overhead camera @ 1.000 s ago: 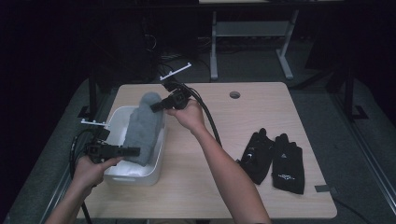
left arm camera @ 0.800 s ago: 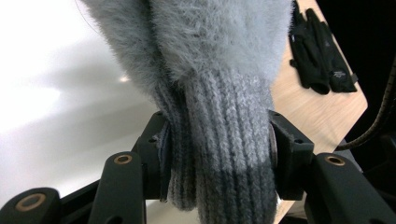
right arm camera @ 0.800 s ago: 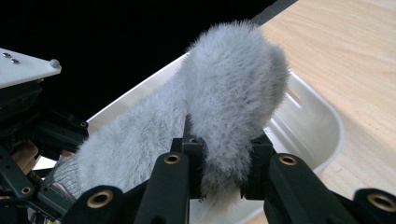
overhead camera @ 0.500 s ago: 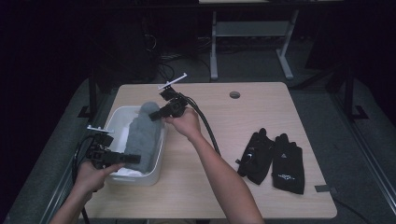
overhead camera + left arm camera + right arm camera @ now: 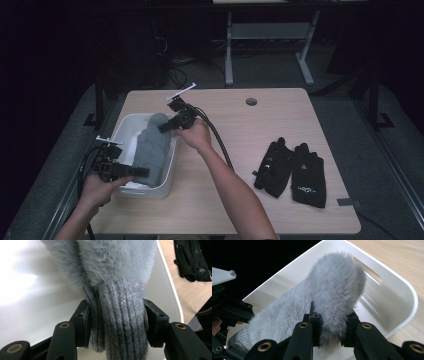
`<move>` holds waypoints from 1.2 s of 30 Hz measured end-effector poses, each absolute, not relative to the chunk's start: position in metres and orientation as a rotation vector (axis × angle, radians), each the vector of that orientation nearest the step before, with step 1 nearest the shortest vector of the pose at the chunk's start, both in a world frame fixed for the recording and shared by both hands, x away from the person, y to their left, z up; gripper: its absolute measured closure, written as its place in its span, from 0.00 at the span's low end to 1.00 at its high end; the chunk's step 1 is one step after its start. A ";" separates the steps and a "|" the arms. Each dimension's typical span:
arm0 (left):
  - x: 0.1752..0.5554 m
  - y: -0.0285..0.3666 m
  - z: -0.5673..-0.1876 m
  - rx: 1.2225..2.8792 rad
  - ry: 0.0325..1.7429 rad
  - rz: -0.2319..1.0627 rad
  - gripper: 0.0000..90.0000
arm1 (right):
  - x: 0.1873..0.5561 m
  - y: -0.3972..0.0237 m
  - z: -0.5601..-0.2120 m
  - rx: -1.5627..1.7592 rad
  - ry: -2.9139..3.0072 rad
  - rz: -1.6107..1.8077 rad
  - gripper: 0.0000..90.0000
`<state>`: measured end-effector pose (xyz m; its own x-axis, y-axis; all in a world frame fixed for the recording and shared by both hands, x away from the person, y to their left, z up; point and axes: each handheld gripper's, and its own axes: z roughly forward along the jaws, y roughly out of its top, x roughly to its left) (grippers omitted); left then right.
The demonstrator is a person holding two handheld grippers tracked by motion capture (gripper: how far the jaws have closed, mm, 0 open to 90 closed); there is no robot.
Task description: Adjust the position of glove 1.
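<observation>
A grey fuzzy mitten (image 5: 152, 147) with a ribbed knit cuff lies stretched along the inside of a white plastic tub (image 5: 145, 192) at the table's left. My left gripper (image 5: 141, 173) is shut on the ribbed cuff (image 5: 120, 322) at the near end, its pads pressing both sides. My right gripper (image 5: 163, 128) is shut on the fluffy fingertip end (image 5: 334, 290) at the far end, above the tub's wall (image 5: 409, 297). In the right gripper view the left gripper (image 5: 229, 310) shows farther off at the mitten's other end.
A pair of black gloves (image 5: 292, 170) lies flat on the wooden table (image 5: 280, 125) to the right, also in the left gripper view's corner (image 5: 191, 261). A round cable hole (image 5: 251, 101) sits near the far edge. Cables trail from both grippers.
Both hands have sunk a little, and the mitten held between them has come down from above the tub into it. Both grips look the same.
</observation>
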<state>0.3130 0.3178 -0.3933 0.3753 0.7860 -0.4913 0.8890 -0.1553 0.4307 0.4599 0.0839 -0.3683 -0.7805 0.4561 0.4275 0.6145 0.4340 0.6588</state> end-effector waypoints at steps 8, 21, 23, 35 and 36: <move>0.317 0.319 -0.403 1.998 1.485 -0.235 0.43 | 0.461 0.093 -0.376 -0.952 -2.518 -1.225 0.74; 0.315 0.326 -0.386 1.962 1.493 -0.079 0.35 | 0.461 0.083 -0.362 -1.019 -2.595 -1.293 0.43; 0.315 0.324 -0.382 1.970 1.480 -0.052 0.35 | 0.460 0.079 -0.358 -1.021 -2.597 -1.296 0.43; 0.314 0.312 -0.359 1.960 1.408 0.045 0.34 | 0.457 0.055 -0.339 -1.030 -2.601 -1.344 0.41; 0.314 0.311 -0.358 1.973 1.390 0.051 0.34 | 0.457 0.053 -0.337 -1.034 -2.595 -1.350 0.40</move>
